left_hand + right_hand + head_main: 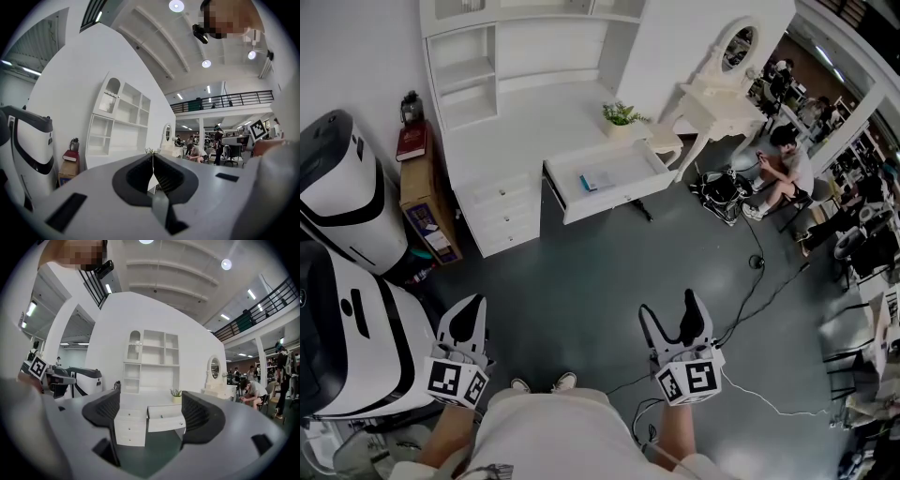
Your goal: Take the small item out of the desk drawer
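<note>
The left gripper's [470,315] jaws are pressed together with nothing between them. The right gripper's [669,315] jaws stand apart, empty. Both are well apart from the open drawer [619,202], across the floor [581,272]. The small item [596,180] lies inside the drawer.

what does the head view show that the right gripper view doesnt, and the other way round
Only the head view: the inside of the open drawer, with a small item lying in it, and the left claw, its jaws together.

Only the right gripper view: the ceiling lights, and a straight look through the right claw, whose jaws stand wide apart with nothing between them.

Both: the right claw itself, the drawer's white front, the potted plant and the oval mirror.
</note>
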